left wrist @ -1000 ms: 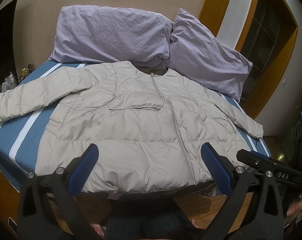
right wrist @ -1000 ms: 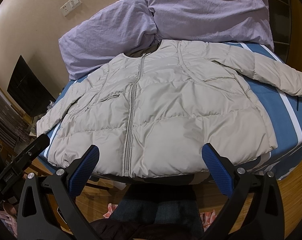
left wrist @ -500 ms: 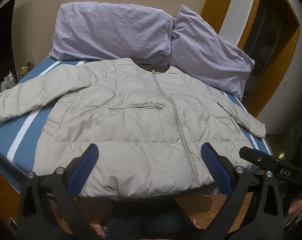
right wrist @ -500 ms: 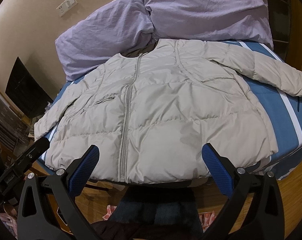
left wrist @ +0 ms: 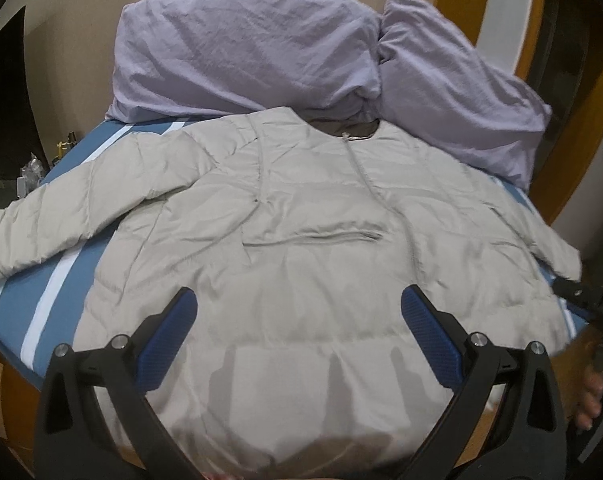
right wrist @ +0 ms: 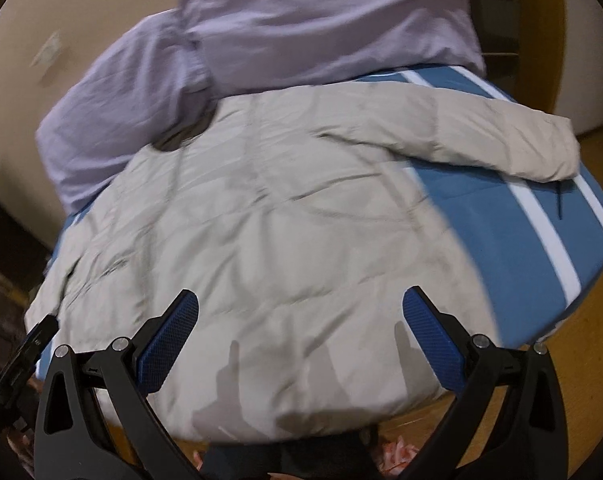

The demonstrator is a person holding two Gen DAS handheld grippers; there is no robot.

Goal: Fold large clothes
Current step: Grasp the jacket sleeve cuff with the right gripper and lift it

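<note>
A beige quilted puffer jacket (left wrist: 301,248) lies flat and zipped on the bed, front up, with both sleeves spread out. My left gripper (left wrist: 299,304) is open and hovers just above the jacket's lower front, near the hem. In the right wrist view the jacket (right wrist: 261,216) fills the middle, its sleeve (right wrist: 497,140) reaching right across the blue sheet. My right gripper (right wrist: 301,304) is open too, over the hem on the jacket's right half. Nothing is between either pair of blue pads.
Two lilac pillows (left wrist: 245,48) lean on the wall behind the collar. The blue sheet with white stripes (left wrist: 33,292) shows at both sides. A wooden door frame (left wrist: 573,152) stands right. The other gripper's black body (left wrist: 593,300) and a hand (left wrist: 589,396) show at the right edge.
Both grippers have moved forward and down from off the bed's foot to over the jacket's hem. The right one also swung right, blurring its view. Both stay open.
</note>
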